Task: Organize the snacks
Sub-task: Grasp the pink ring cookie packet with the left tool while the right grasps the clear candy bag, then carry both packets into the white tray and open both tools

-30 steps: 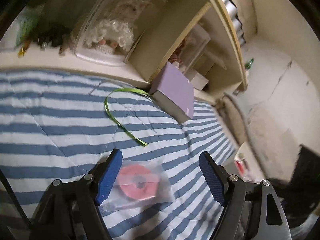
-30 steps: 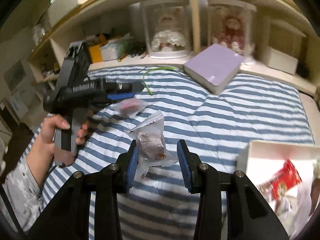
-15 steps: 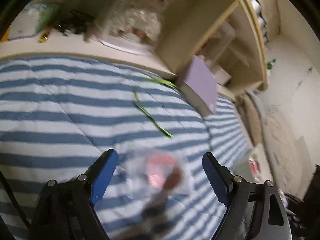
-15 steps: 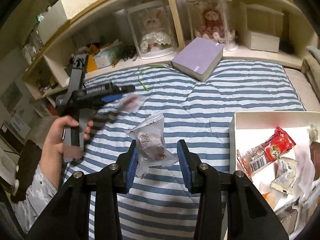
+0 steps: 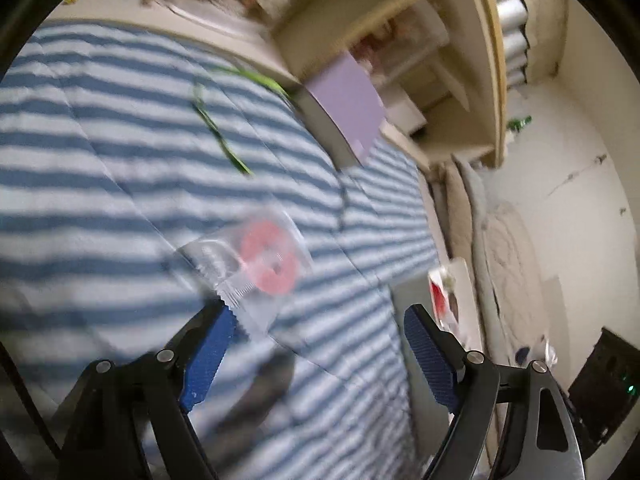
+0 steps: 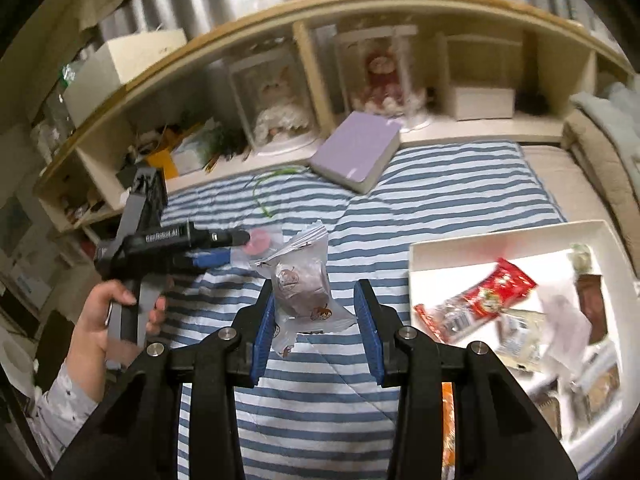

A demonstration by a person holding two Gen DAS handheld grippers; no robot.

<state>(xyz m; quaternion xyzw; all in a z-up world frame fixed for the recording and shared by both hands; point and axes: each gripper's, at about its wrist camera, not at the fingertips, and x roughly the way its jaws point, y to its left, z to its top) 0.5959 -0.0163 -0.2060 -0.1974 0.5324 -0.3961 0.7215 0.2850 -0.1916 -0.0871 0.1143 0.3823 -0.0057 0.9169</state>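
Striped blue-and-white bedding carries everything you are working with, and a cream shelf unit runs along its far side. On your left, the left gripper has its fingers spread wide and grasps nothing; the clear packet with the pink ring sweet lies just ahead of them, up and toward the left finger, its crimped edge touching or overlapping that fingertip, though blur hides which. Next along, the right gripper also stands released, and the brown pastry in its clear wrapper lies between and slightly ahead of those fingers, its long axis pointing roughly away from you. Each gripper has its own packet nearest. Farthest right sits the white tray, holding several snacks already, the red wrapper plainest among them. Counted: two loose packets on the bed, one tray, and one lilac book at the shelf edge.
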